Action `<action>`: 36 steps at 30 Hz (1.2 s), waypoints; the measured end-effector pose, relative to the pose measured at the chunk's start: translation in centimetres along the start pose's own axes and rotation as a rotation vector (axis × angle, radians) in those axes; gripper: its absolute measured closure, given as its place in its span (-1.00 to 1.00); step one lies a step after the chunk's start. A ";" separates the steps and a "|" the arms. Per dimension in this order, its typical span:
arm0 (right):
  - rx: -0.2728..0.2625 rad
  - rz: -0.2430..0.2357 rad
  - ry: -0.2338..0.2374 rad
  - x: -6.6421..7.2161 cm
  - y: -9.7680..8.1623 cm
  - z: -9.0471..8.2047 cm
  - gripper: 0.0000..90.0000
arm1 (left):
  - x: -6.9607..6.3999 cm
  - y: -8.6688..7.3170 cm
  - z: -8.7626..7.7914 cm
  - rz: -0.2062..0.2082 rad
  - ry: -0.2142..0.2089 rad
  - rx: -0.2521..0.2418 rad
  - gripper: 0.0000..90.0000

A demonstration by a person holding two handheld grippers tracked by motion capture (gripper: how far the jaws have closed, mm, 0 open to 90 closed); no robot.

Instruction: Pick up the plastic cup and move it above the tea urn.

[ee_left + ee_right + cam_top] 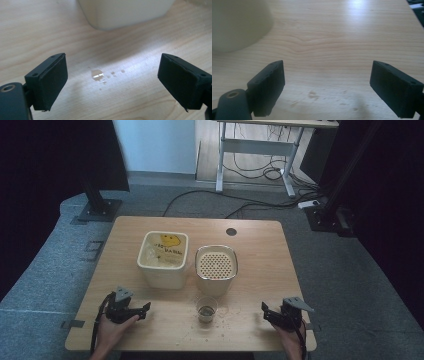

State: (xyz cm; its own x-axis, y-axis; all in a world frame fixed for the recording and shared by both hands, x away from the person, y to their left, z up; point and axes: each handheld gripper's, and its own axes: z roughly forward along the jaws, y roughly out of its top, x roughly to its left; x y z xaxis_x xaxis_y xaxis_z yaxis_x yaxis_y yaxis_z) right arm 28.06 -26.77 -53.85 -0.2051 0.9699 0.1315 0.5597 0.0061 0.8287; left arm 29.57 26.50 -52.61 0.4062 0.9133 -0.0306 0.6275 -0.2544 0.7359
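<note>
Tongs (pixel 327 91) gape wide over the wooden table (pixel 342 37) (small wet marks (pixel 312 94) between), cream container (pixel 235 22) beyond.

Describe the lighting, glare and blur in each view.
High view: dim overall, dark corners, the table evenly lit. Left gripper view: the cream container is blurred, glare streaks the wood, droplets glint. Right gripper view: bright glare at top, the container out of focus.

A pale wood grain is being shown by the table (pixel 260 250). At frame centre, a cream tub (pixel 163 261) is being marked with a yellow print, and a grid of dots is being displayed inside the silver-rimmed container (pixel 216 268). Black jaws are being seen below.
</note>
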 end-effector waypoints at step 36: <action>-0.055 -0.272 0.458 17.9 -0.4 3.1 -0.30 | 0.7 -0.8 -0.1 -0.067 -0.049 0.026 -0.68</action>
State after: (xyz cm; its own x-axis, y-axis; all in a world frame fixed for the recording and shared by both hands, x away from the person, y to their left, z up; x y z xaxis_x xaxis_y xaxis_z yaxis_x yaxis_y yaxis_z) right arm 26.65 -8.69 -53.47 -0.6732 0.7293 0.1222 0.3974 0.2175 0.8915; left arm 29.25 27.35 -53.20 0.3946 0.9119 -0.1128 0.6712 -0.2023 0.7131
